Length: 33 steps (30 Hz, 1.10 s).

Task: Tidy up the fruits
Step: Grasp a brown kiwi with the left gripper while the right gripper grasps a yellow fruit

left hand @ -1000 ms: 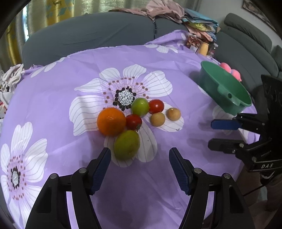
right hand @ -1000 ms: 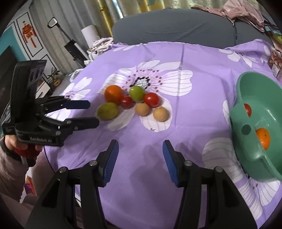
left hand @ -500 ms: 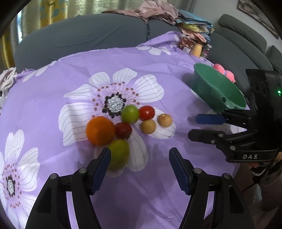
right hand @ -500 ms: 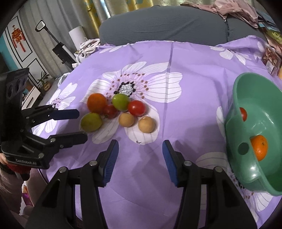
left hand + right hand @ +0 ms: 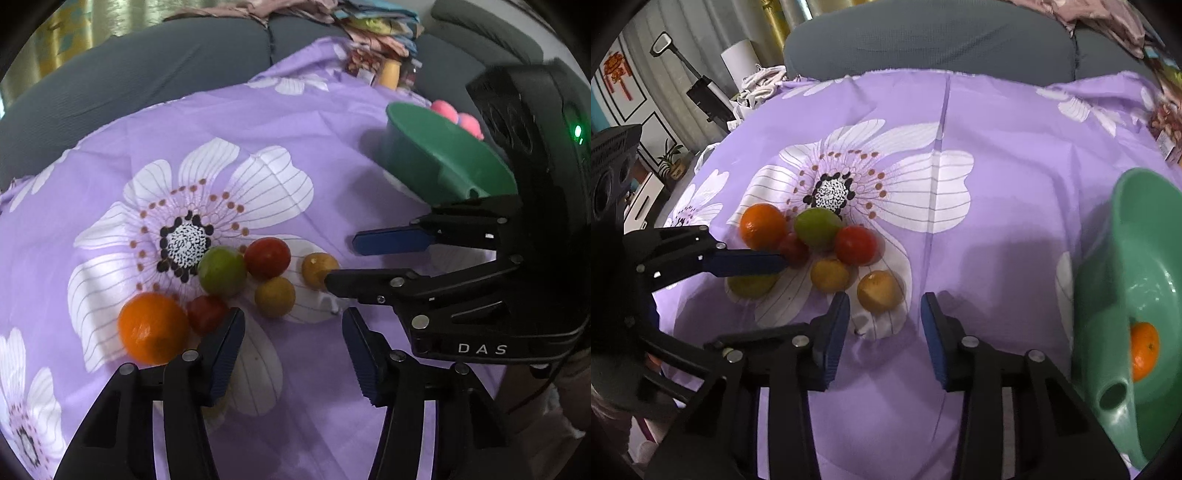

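Right now both grippers are hovering low over the fruit cluster on the purple flowered cloth [image 5: 1015, 122] covering the counter. The right gripper [image 5: 884, 317] is closing its jaws just short of the yellow-brown fruit [image 5: 880, 291], nothing between them yet. The left gripper [image 5: 293, 345] is also closing, empty, with the green-yellow fruit [image 5: 751, 284] lying at its left jaw.

To do this well, I judge each gripper should be straddling one fruit squarely before squeezing; the red tomato [image 5: 856, 245], lime [image 5: 818, 227], small red fruit [image 5: 207, 314], second yellowish fruit [image 5: 830, 274] and orange [image 5: 762, 227] are packed close, so a skewed approach could be sending neighbours rolling.

The green bowl [image 5: 1123, 236], already holding an orange, is sitting near the cloth's right edge, with open cloth between it and the cluster.
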Available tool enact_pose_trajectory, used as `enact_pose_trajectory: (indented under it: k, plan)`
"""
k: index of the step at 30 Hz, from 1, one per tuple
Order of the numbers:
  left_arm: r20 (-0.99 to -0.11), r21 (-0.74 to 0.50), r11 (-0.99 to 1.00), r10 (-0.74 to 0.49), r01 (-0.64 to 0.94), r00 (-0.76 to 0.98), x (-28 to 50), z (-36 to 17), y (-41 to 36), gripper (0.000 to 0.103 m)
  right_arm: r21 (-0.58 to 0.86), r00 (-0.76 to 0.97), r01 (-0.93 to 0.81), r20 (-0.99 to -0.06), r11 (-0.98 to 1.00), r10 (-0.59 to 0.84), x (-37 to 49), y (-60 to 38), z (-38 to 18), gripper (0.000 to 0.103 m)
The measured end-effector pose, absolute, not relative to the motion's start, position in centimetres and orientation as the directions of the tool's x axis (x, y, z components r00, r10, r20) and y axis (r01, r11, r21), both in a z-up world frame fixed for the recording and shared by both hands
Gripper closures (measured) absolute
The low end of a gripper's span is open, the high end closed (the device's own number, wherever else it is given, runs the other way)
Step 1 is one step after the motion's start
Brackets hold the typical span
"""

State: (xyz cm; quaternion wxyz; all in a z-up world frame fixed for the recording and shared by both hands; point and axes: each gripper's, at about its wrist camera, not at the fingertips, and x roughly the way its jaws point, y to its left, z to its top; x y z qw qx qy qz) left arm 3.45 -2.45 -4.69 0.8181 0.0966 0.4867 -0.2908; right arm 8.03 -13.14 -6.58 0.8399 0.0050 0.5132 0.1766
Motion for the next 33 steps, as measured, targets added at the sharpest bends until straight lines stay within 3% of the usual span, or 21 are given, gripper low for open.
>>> enact_pose_trajectory:
  k: [8,11,18,27,33]
  plan:
    - [-0.878,-0.093,0.798,-0.349,0.596,0.329,5.0,-6.3,-3.6,0.059,0.196,0.377,-0.315,-0.872,0.928,0.312,9.3,-12.6,-7.4,0.068]
    - [-0.882,-0.091,0.789,-0.347,0.607,0.319,5.4,-6.5,-3.9,0.063,0.188,0.373,-0.327,-0.875,0.926,0.309,9.5,-12.3,-7.6,0.076]
    - [-0.884,-0.081,0.783,-0.342,0.617,0.318,6.3,-6.5,-4.5,0.076,0.195,0.412,-0.282,-0.86,0.939,0.302,9.2,-14.0,-7.4,0.076]
    - [-0.881,-0.095,0.801,-0.344,0.59,0.324,6.7,-6.6,-4.6,0.076,0.243,0.465,-0.271,-0.814,0.931,0.348,7.5,-15.9,-5.7,0.076]
    - [-0.869,-0.176,0.816,-0.392,0.551,0.303,6.4,-6.1,-3.7,0.076,0.268,0.489,-0.251,-0.794,0.93,0.361,5.7,-16.8,-4.9,0.076]
